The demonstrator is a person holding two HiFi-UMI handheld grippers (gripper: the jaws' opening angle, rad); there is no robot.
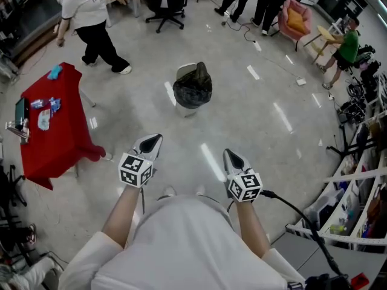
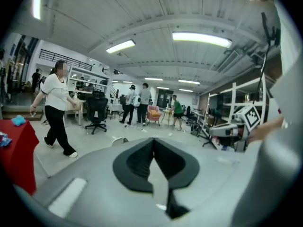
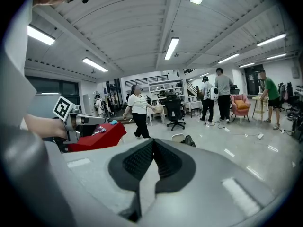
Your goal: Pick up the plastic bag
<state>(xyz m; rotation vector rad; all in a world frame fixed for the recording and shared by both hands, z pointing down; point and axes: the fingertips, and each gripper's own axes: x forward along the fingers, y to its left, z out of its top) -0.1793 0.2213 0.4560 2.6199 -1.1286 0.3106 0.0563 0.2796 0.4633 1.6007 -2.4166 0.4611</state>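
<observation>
A black plastic bag (image 1: 193, 86) lines a pale bin (image 1: 184, 71) that stands on the floor ahead of me; its top is bunched into a peak. My left gripper (image 1: 153, 139) and right gripper (image 1: 230, 154) are held side by side close to my body, well short of the bin. Both are shut with nothing between the jaws. In the right gripper view the bin and bag (image 3: 188, 140) show small just above the shut jaws (image 3: 152, 142). The left gripper view shows only the bin's pale rim (image 2: 119, 140) above its shut jaws (image 2: 153, 141).
A table under a red cloth (image 1: 51, 132) with small items stands at the left. A person in a white shirt (image 1: 91, 23) walks beyond it. Office chairs, more people and a pink armchair (image 1: 295, 18) are at the back. White shelving (image 1: 357, 198) lines the right.
</observation>
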